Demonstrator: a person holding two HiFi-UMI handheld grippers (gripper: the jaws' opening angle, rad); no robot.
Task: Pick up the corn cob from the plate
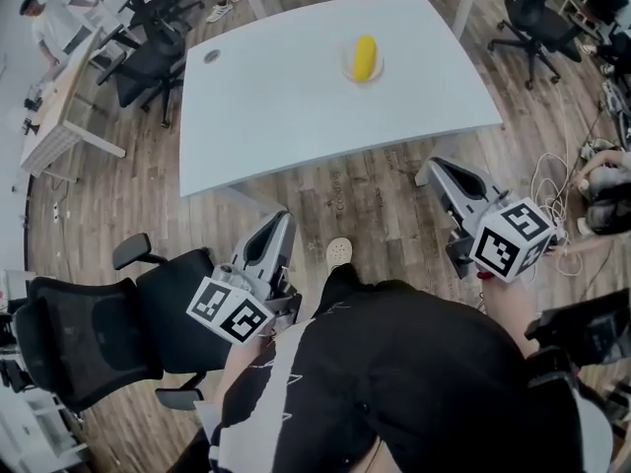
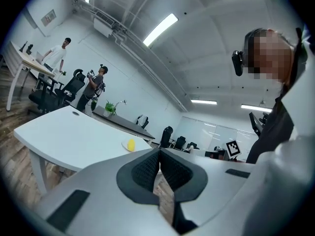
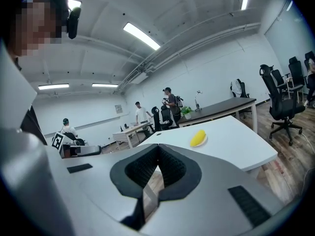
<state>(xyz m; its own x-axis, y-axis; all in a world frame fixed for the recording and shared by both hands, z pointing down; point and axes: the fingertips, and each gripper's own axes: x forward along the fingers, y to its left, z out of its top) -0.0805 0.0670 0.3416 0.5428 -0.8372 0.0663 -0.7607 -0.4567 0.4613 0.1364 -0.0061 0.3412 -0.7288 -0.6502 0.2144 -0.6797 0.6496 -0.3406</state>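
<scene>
The left gripper (image 2: 158, 154) has its ribbed black pads pressed together with nothing between them. The right gripper (image 3: 157, 151) is likewise closed and empty. Both hang over the wood-plank floor (image 1: 365, 200), short of the table's near edge. The smooth yellow corn cob (image 1: 364, 57) lies on a small round pale plate (image 1: 349, 71) toward the far side of the bare white table (image 1: 296, 106), at twelve o'clock from the person. A black mesh office chair (image 1: 89, 333) stands at eight o'clock from the left gripper.
</scene>
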